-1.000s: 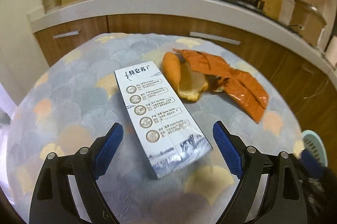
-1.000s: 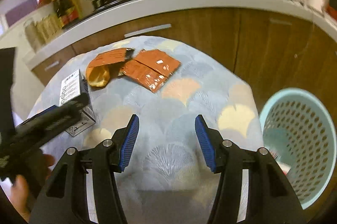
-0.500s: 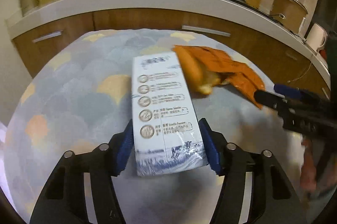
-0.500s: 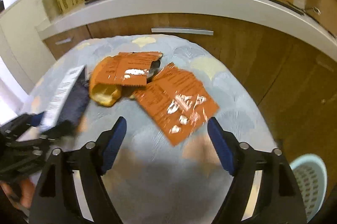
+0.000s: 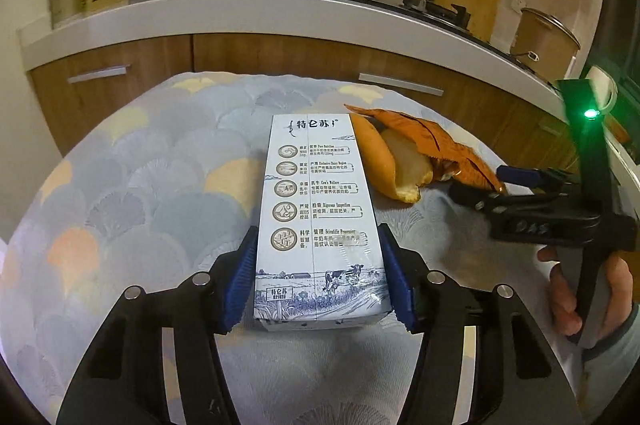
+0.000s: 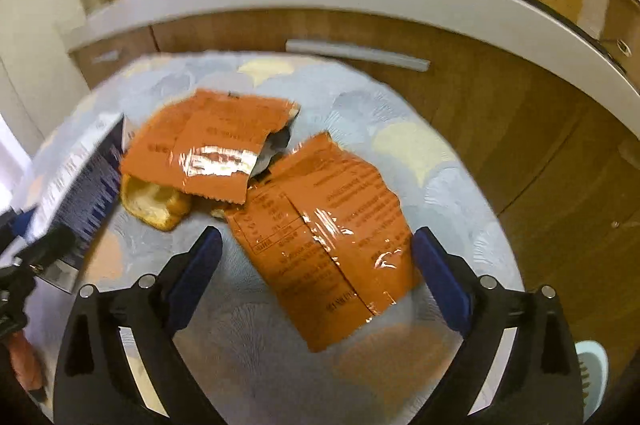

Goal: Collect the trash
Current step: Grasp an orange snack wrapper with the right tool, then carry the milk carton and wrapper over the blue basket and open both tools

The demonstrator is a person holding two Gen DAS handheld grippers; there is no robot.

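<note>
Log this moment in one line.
left claw: shut on milk carton | right claw: open over orange wrapper

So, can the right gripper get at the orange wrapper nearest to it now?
Probably yes. The right gripper is open wide, its jaws have just been opening, and the orange wrapper lies flat between them with nothing on it.

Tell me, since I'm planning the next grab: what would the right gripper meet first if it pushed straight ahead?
Most likely the orange wrapper lying flat on the table between the right gripper's open jaws, though depth is uncertain.
</note>
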